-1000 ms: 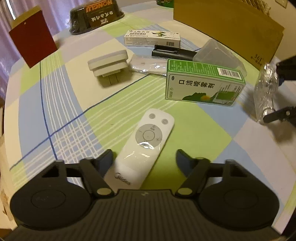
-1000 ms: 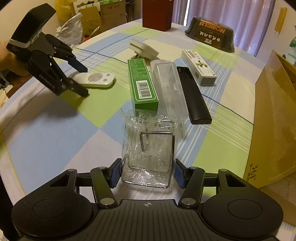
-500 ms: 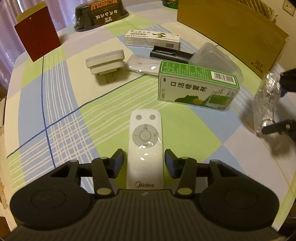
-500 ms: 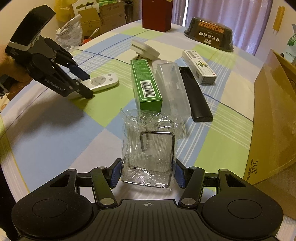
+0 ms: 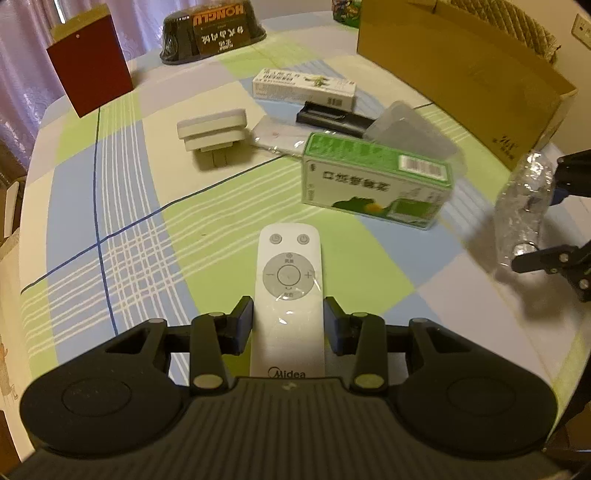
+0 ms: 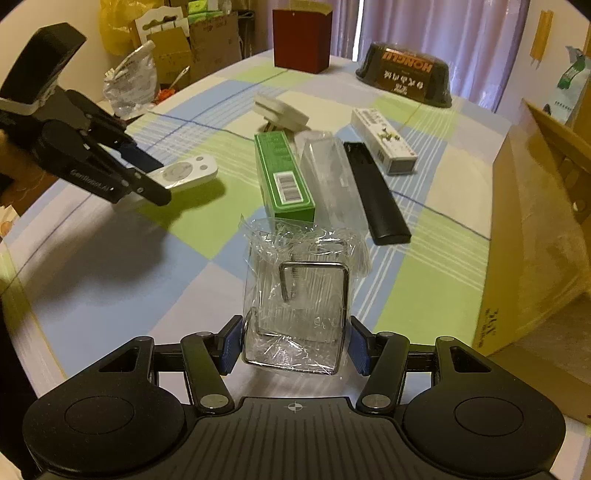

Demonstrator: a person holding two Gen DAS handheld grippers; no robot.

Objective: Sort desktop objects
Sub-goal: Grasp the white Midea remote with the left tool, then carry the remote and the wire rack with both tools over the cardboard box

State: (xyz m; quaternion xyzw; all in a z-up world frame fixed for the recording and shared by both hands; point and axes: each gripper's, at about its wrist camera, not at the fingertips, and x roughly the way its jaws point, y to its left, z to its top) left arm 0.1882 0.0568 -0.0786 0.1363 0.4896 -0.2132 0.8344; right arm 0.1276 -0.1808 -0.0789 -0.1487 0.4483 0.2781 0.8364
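A white Midea remote (image 5: 290,291) lies lengthwise between the fingers of my left gripper (image 5: 289,325), which is shut on its sides. In the right wrist view the remote (image 6: 188,171) hangs a little above the checked tablecloth and casts a shadow, with the left gripper (image 6: 159,181) around its near end. My right gripper (image 6: 293,345) is shut on a clear plastic packet (image 6: 295,325) holding a bent metal wire frame. The same packet (image 5: 522,214) shows at the right edge of the left wrist view.
On the cloth lie a green box (image 5: 373,184), a clear plastic case (image 5: 410,129), a black remote (image 5: 336,118), a white carton (image 5: 303,88) and a white plug adapter (image 5: 212,129). A dark red box (image 5: 90,62) and a black package (image 5: 212,29) stand behind. A cardboard box (image 6: 535,240) stands right.
My left gripper has narrowed from wide open to shut on the white remote, which turned straight between the fingers and now hangs off the cloth. The right gripper still holds the packet.
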